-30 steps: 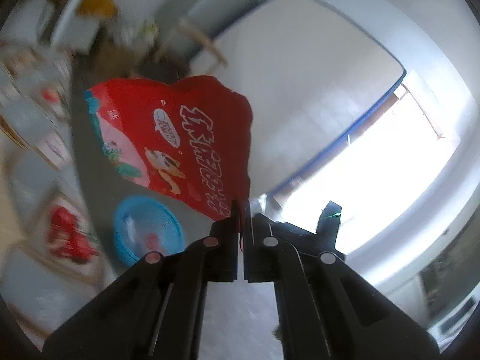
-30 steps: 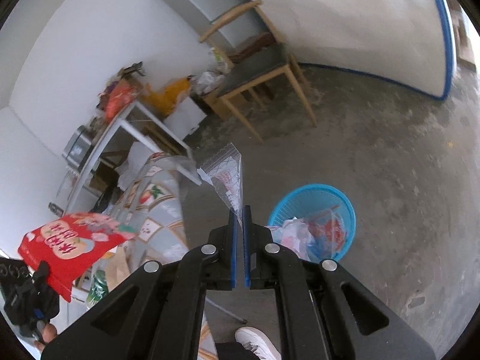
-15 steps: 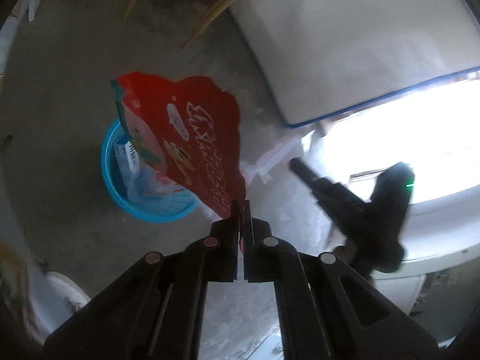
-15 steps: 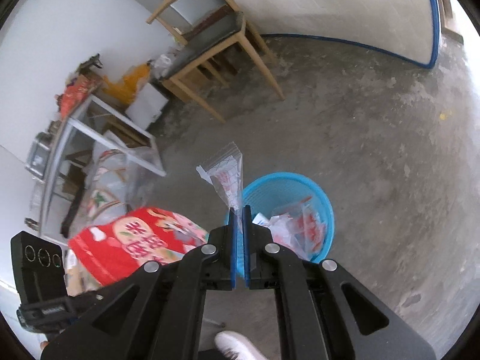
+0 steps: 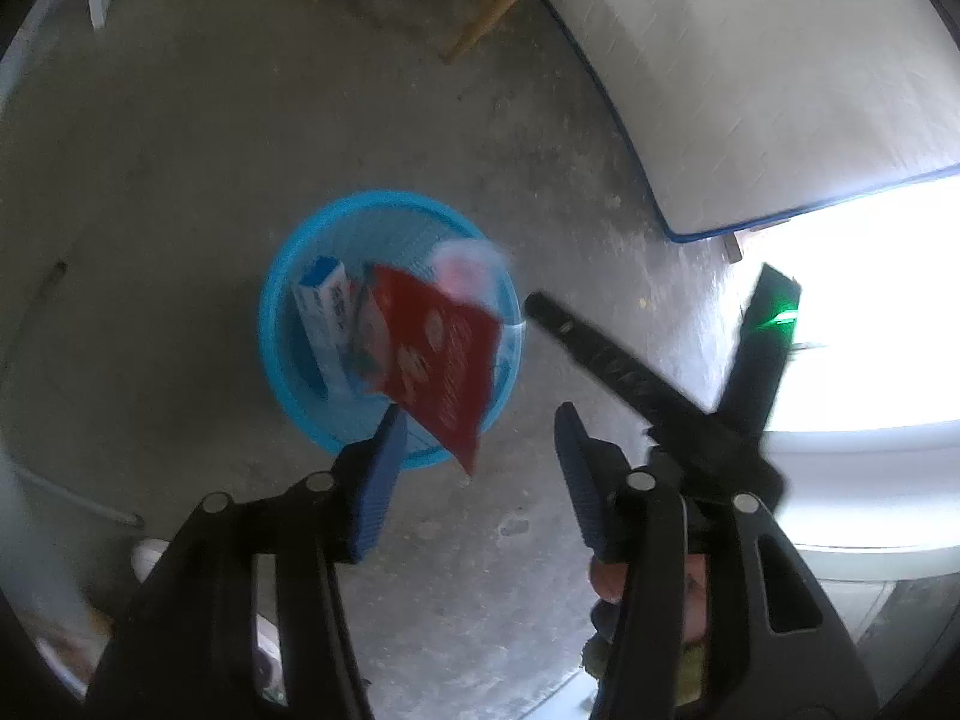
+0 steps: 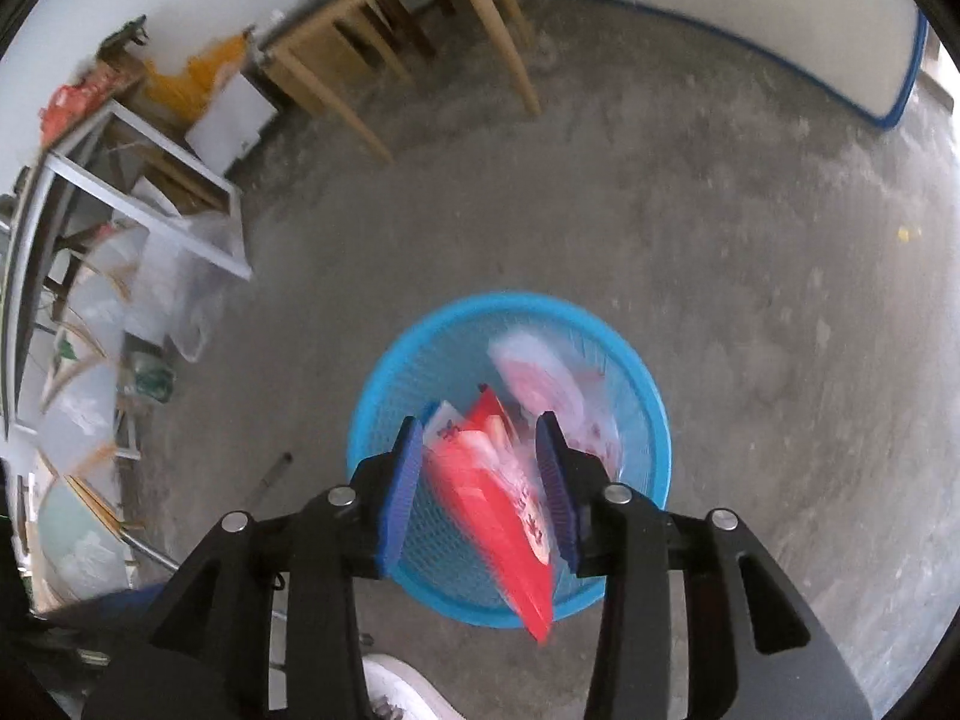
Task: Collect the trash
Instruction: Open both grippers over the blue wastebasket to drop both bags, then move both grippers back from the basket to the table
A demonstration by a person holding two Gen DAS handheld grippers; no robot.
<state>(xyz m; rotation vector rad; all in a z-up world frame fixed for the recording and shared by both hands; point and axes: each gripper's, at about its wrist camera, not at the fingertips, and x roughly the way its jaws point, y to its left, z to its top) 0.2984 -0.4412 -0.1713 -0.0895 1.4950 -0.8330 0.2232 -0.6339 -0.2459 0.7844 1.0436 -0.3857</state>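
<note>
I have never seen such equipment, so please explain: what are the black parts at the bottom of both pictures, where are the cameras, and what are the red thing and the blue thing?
There is no robot. A person holds a two-finger gripper in each hand, and each gripper carries a wide-angle camera that looks along its fingers. The black parts are the left gripper and the right gripper. Both point down at a blue basket that stands on a concrete floor and already contains trash. Both grippers' jaws have just been opening and nothing is held. The red snack bag and a clear plastic bag, both blurred, appear to be falling into the basket. A white shoe of the person shows at the bottom.
</note>
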